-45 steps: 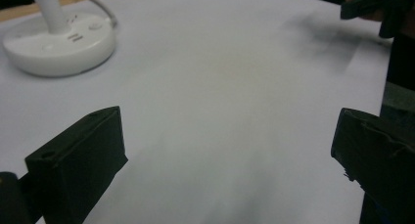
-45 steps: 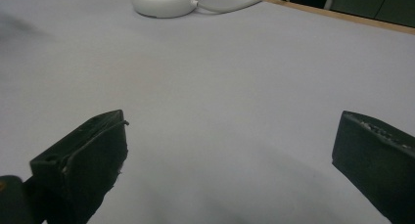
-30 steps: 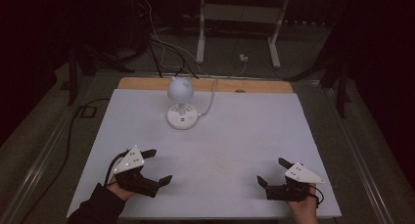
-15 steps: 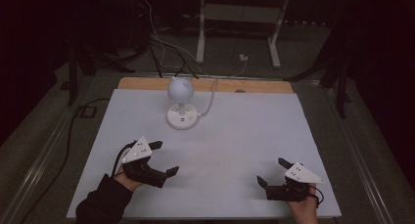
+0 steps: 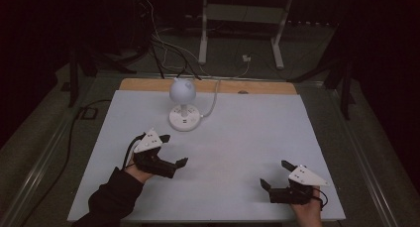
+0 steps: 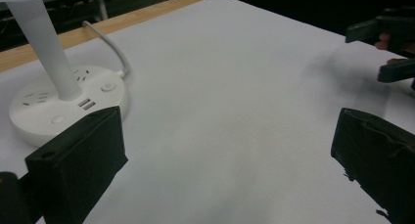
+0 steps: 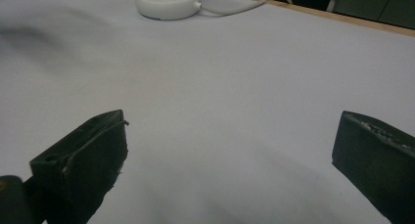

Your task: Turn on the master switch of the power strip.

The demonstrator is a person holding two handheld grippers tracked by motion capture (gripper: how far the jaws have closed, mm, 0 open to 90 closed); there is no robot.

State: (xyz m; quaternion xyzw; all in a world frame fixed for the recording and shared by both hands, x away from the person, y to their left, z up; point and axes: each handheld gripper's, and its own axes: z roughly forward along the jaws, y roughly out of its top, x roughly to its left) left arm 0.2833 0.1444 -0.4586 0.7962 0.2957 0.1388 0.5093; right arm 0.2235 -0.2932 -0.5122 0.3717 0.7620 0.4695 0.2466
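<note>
Left hand-held gripper [image 5: 173, 149]: jaws spread wide, nothing between them. It has moved up the frame and toward centre since a second ago, now lower left of centre, near the white lamp base [image 5: 184, 118]. In the left gripper view that base sits just beyond the left jaw. Right hand-held gripper [image 5: 276, 174]: also spread and empty, position unchanged at lower right. White bench [image 5: 257, 128] bare between them; lamp upper centre, cable [image 5: 214, 95] trailing back.
</note>
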